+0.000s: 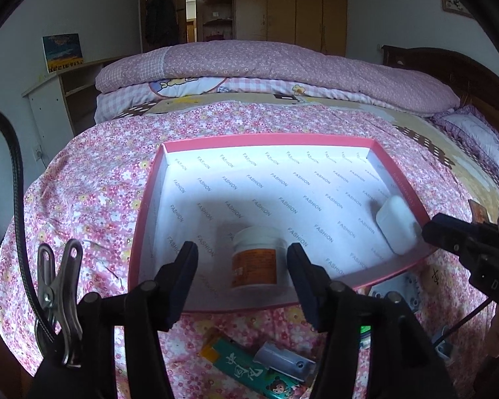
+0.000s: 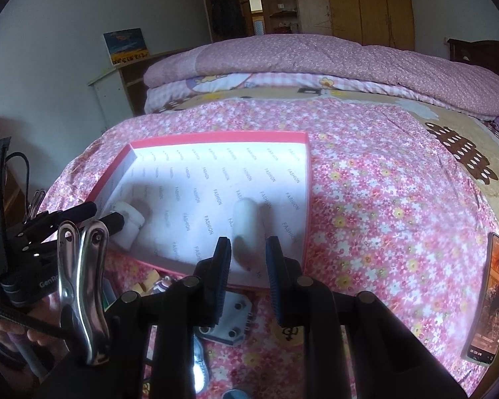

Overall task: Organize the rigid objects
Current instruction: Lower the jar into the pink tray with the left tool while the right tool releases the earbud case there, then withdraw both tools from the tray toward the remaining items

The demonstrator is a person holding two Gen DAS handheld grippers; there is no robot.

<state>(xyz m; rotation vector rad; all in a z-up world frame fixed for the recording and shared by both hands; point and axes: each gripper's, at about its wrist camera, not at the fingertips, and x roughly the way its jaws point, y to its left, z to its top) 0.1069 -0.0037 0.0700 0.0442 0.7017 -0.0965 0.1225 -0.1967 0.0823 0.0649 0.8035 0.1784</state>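
Observation:
A pink-rimmed box (image 1: 269,138) with a white "FASHION" lining sits on the flowered bedspread. A white jar with an orange label (image 1: 257,259) lies on its side on the box floor. It lies between the tips of my left gripper (image 1: 241,266), which is open with a gap on the jar's left side. A white oval case (image 2: 246,229) lies near the box's (image 2: 216,138) front right corner. My right gripper (image 2: 248,252) straddles its near end, jaws narrow but open. The case (image 1: 397,224), the right gripper (image 1: 432,232), the jar (image 2: 131,222) and the left gripper (image 2: 108,213) each show in the other view.
Loose items lie in front of the box: a green packet (image 1: 249,369), a grey cylinder (image 1: 282,360) and a metal plate (image 2: 229,322). A phone (image 2: 492,299) with its screen lit lies on the bedspread at the right. Folded quilts (image 1: 266,66) are stacked behind.

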